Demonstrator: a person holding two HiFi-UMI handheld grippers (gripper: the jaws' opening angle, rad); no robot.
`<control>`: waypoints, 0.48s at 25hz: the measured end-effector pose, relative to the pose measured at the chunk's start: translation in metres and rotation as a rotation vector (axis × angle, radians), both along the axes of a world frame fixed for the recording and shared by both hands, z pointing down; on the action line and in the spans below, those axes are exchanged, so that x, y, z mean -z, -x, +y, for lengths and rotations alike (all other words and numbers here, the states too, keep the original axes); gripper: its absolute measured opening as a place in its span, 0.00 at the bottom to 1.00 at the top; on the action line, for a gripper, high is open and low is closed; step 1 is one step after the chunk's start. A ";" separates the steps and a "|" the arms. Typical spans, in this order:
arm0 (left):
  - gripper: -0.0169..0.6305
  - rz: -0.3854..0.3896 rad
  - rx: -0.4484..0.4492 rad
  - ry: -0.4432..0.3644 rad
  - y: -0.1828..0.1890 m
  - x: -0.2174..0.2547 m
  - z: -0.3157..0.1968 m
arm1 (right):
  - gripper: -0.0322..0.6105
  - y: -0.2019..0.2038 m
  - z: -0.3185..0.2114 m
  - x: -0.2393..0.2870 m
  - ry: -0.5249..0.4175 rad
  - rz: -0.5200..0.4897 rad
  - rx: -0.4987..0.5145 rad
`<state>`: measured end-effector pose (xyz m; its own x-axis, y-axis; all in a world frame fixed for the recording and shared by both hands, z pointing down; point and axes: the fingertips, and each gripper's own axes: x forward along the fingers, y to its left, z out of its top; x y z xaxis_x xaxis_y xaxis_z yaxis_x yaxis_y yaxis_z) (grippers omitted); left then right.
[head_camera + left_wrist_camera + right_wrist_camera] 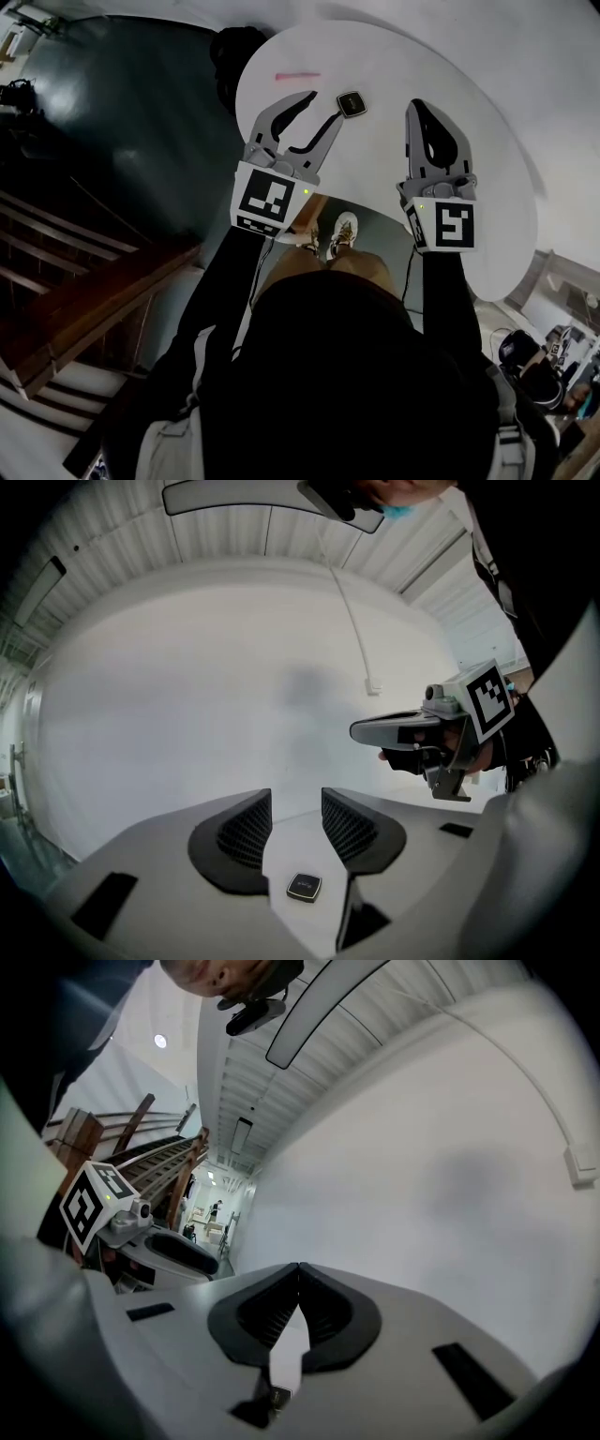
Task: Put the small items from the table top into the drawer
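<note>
Two small items lie on the white table (506, 187): a thin pink stick (297, 74) towards the far side, and nearer in a dark square tag (351, 104) with a pale rim. They are well apart from each other, and neither is held.

The left gripper (325, 106) hovers over the table with its jaws released and a clear gap between them. Nothing is in the gap. In the left gripper view, the tag (303, 886) shows through it, flat on the table below and touched by neither pad. In the head view, the tag sits just beside the left gripper's tips.

The right gripper (419, 105) hangs to the right, apart from both items. Its jaws are clenched tip to tip on nothing. Low in the right gripper view, behind the pads, there is a small dark speck (277, 1396). It may be part of the gripper, but it is too small to tell.

The person's dark torso (347, 375) and sleeves fill the lower part of the head view and cut off the table's near edge. A white shoe (344, 228) shows on the grey floor just beyond it. Wooden stairs (84, 291) run down the left. A dark bulky shape (232, 56) stands behind the table's far left rim, and its form is hard to make out. Both gripper views look at a plain white wall (234, 686).
</note>
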<state>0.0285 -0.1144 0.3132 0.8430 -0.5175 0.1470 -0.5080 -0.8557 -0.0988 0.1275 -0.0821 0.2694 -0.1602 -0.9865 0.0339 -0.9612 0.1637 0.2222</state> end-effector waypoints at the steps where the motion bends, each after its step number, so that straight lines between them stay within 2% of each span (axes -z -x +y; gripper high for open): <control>1: 0.30 -0.008 -0.004 0.002 -0.005 -0.003 -0.001 | 0.09 -0.004 -0.001 -0.001 0.002 -0.002 -0.001; 5: 0.30 -0.066 -0.033 0.043 -0.027 -0.032 -0.010 | 0.09 -0.023 -0.005 -0.005 0.008 -0.009 -0.008; 8: 0.31 -0.148 -0.068 0.083 -0.048 -0.068 -0.026 | 0.09 -0.041 -0.004 -0.012 0.024 -0.018 -0.027; 12: 0.41 -0.284 -0.148 0.134 -0.081 -0.127 -0.041 | 0.09 -0.069 0.004 -0.025 0.053 -0.044 -0.069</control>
